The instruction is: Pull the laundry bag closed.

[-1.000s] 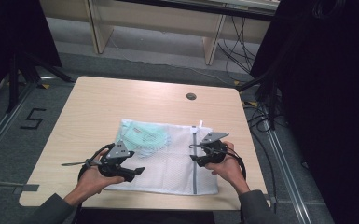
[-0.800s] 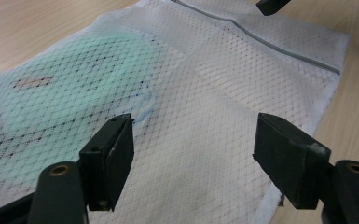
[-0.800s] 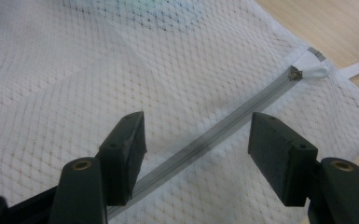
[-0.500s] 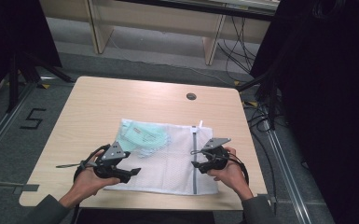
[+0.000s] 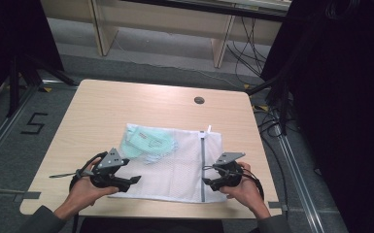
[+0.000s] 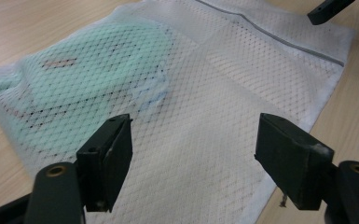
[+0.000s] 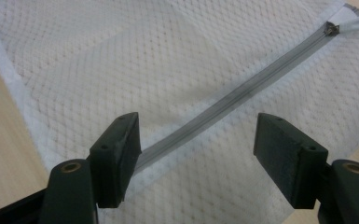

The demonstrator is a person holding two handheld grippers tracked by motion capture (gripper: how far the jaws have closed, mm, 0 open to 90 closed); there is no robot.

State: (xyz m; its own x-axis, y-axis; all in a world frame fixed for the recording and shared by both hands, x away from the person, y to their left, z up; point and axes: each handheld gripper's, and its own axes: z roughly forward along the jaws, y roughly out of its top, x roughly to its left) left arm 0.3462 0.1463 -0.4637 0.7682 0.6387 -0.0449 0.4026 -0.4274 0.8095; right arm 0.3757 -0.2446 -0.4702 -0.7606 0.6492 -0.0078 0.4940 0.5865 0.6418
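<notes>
While no label reads, both hand-held grippers [image 5: 137, 179] [image 5: 205, 181] gape over the mesh bag [image 5: 175, 160].

The right hand-held gripper [image 5: 210, 180] sits closer to the person than before, low beside the zip [image 5: 202, 165] of the mesh bag [image 5: 175, 167]; its jaws have just been opening, nothing pinched between them.

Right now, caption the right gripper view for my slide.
Open right gripper poised over white mesh laundry bag, its grey zipper running between the jaws.
</notes>
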